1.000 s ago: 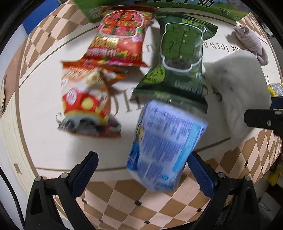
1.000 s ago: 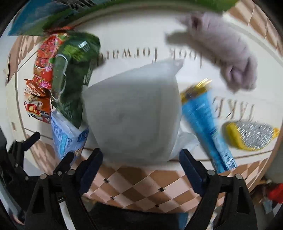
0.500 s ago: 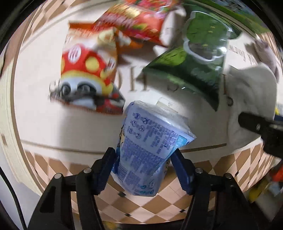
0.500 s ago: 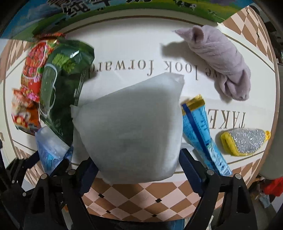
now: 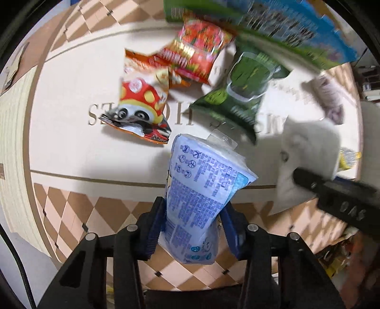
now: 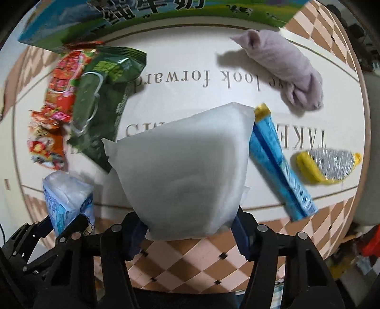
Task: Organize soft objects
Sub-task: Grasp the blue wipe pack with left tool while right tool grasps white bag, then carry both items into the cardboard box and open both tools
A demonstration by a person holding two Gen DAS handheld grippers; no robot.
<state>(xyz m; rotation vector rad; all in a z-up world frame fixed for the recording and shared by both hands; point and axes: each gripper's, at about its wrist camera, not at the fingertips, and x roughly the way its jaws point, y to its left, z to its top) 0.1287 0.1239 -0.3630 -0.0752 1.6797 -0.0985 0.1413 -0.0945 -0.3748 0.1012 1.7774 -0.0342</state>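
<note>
My left gripper (image 5: 193,223) is shut on a blue-and-white tissue pack (image 5: 201,190), held up above the table's near edge; the pack also shows in the right wrist view (image 6: 66,202). My right gripper (image 6: 190,228) is shut on a white plastic-wrapped soft pack (image 6: 185,171), also lifted; it shows at the right of the left wrist view (image 5: 306,152). A lilac rolled cloth (image 6: 285,69) lies at the far right of the table.
Snack bags lie at the left: a green one (image 5: 239,95), a red one (image 5: 199,57) and an orange mushroom one (image 5: 142,107). A blue tube pack (image 6: 280,166) and a yellow-silver scrubber (image 6: 330,166) lie at the right. A green-blue carton (image 6: 142,16) stands at the back.
Both grippers went from open to shut, the left on the tissue pack and the right on the white pack, and both packs have lifted off the table.
</note>
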